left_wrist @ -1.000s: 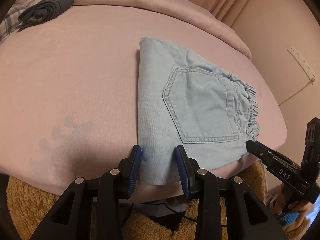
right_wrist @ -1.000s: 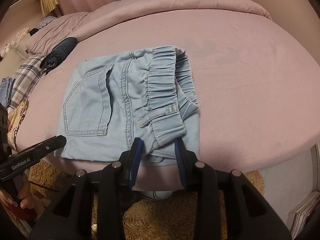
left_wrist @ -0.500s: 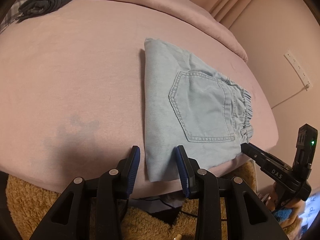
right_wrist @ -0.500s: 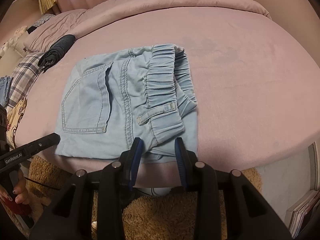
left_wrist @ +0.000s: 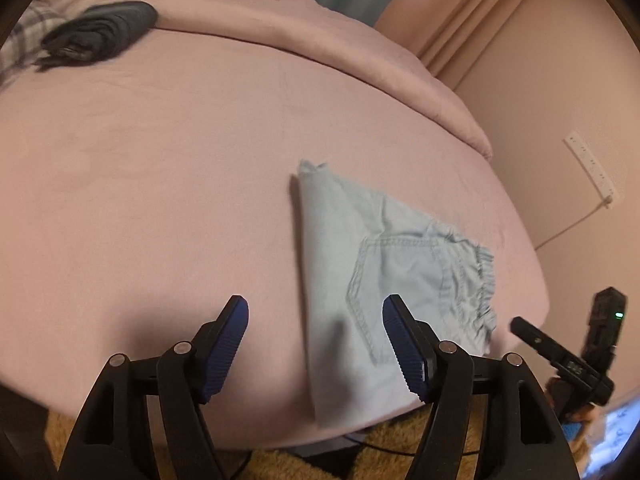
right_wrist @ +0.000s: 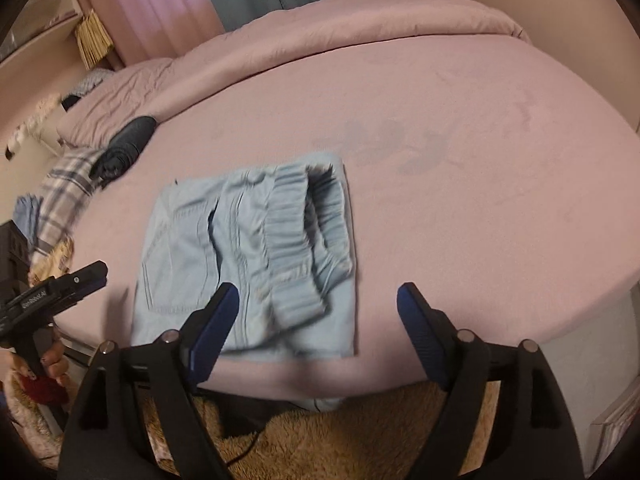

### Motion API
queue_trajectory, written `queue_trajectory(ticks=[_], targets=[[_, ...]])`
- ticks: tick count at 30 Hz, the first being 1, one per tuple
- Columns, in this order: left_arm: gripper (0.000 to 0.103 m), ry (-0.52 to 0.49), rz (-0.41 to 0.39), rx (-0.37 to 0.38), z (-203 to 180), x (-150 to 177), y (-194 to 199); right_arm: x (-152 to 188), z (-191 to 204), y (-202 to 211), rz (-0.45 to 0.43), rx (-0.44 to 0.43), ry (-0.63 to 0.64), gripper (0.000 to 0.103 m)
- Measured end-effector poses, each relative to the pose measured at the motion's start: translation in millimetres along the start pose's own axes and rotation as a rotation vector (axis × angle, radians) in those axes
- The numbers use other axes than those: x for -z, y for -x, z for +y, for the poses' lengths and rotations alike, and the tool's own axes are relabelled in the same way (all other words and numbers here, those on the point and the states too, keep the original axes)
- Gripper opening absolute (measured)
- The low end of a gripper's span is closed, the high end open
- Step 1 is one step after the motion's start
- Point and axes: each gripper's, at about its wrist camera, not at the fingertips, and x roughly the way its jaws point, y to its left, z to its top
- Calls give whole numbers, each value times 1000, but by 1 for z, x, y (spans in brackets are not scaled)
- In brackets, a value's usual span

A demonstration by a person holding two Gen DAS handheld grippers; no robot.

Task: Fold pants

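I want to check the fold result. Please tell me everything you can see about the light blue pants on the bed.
The light blue pants look like thin denim, folded into a flat, roughly square bundle. A stitched back pocket faces up on one side; the gathered elastic waistband lies doubled on the other. The bundle rests on the pink sheet near the bed's front edge. No gripper pad touches it.

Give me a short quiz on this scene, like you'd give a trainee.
1. True or false: the left gripper is clamped on the pants.
2. What lies on the bed beyond the pants: (a) a dark bundle, (b) a red cup, (c) a book?
3. Fill in: the pants' pocket faces ____.

Key: 1. False; its fingers are opening, pressing nothing. 2. (a), the dark bundle. 3. Up.
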Motion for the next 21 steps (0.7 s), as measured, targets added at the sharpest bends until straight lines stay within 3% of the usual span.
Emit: queue_trajectory(ticks=[4, 9, 12, 16, 21], targets=[[69, -24, 85, 41, -2, -8, -27, -4, -9, -24, 63, -82, -48, 82], [69, -56, 170, 3, -5, -9, -56, -5, -9, -47, 122, -134, -74, 82], [69, -105, 192, 2, -14, -4, -67, -4, 0, -60, 158, -165, -51, 83], [69, -197, 196, 7, -31, 2, -78, -6, 15, -74, 173, -140, -2, 85], [67, -106, 219, 92, -21, -8, -87, -11, 19, -82, 160, -142, -10, 85]])
